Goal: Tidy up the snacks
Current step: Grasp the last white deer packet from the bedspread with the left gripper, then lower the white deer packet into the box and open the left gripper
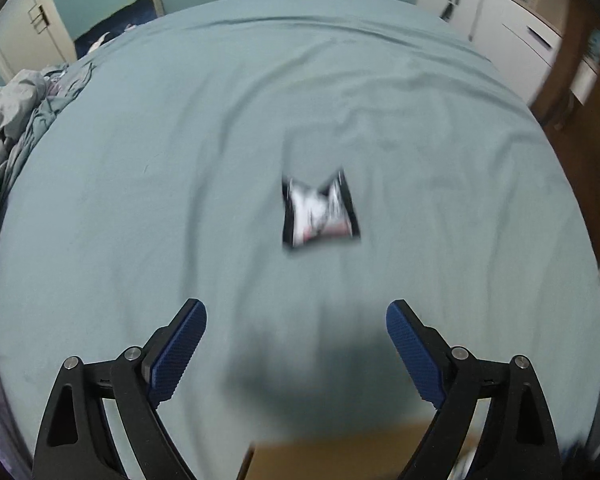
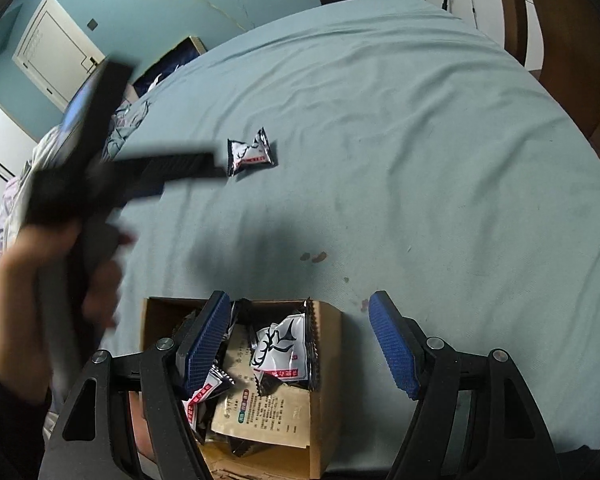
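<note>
Bedroom with teal walls and white cupboards; bed [image 2: 380,140] spread with a pale teal sheet, rumpled bedding heaped at its left edge. Item one: loose snack packet [image 2: 251,153], black with white and red print, lying flat on the sheet, well apart from the box. Item two: open cardboard box [image 2: 324,380] at the near edge of the bed, holding several like packets and a tan paper pouch. Left gripper [image 1: 296,344]: released, nothing between its blue pads, pointing steeply down with the packet ahead of it. Right gripper [image 2: 300,340]: parted and empty, hovering over the box, one finger above the contents. Step in hand, as judged: reach for the last stray packet. Next move calls for lowering the left gripper astride the packet, closing on its crimped edge, then carrying it to the box.
</note>
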